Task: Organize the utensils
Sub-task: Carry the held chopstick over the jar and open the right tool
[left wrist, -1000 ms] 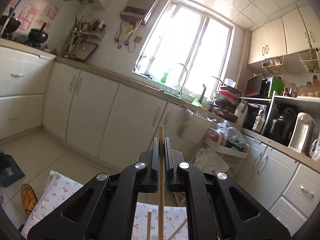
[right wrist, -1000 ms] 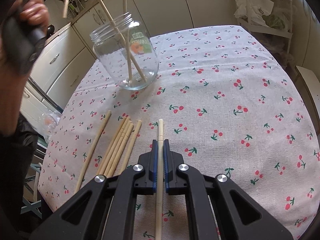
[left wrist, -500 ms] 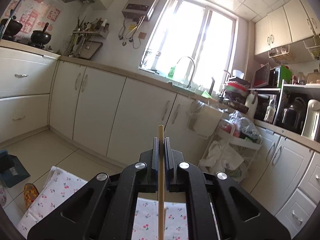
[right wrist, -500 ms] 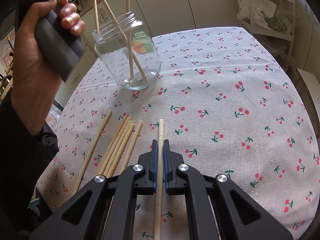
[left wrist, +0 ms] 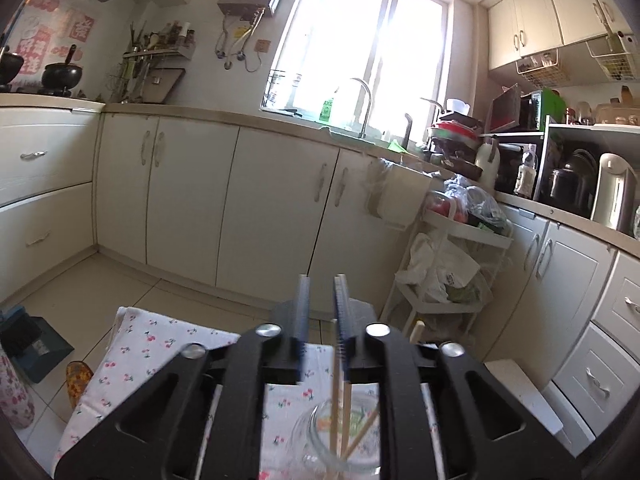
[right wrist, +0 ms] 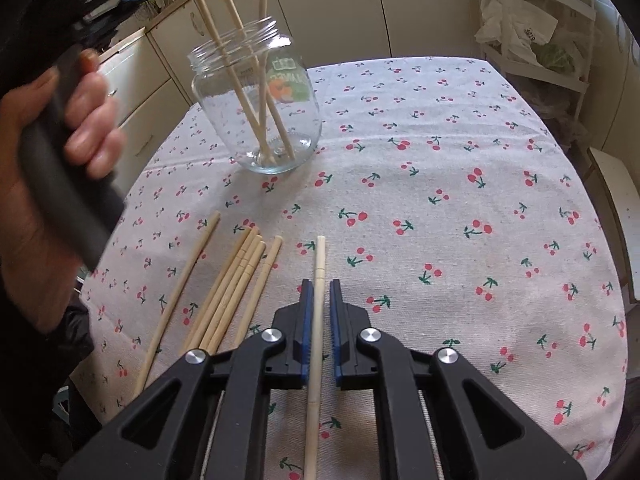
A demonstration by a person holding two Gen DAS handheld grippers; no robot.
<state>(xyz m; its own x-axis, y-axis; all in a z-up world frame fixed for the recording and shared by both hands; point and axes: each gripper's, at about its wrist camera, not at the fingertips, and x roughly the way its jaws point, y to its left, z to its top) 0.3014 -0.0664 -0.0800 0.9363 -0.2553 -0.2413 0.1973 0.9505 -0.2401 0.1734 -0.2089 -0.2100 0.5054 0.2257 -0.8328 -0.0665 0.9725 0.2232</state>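
three chopsticks [right wrist: 260, 92] stand in the jar [right wrist: 256, 100], left claw [left wrist: 320, 312] just opened; right claw [right wrist: 319, 308], loosening around another [right wrist: 316, 320], must regrip it.

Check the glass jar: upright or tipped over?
Upright: the glass jar stands on its base, mouth up, with three chopsticks leaning inside.

The left gripper [left wrist: 321, 316] has just been opening: its jaws, clamped on a chopstick in both earlier left wrist views, now stand apart, and that chopstick [right wrist: 208, 20] leans in the glass jar [right wrist: 256, 108] as a third stick where two stood before. The left hand [right wrist: 60, 168] has dropped lower and nearer the jar, which now shows at the bottom of the left wrist view. The right gripper [right wrist: 319, 300] has just been opening too, a slim gap now showing on each side of the chopstick on the cloth [right wrist: 318, 320] between its pads
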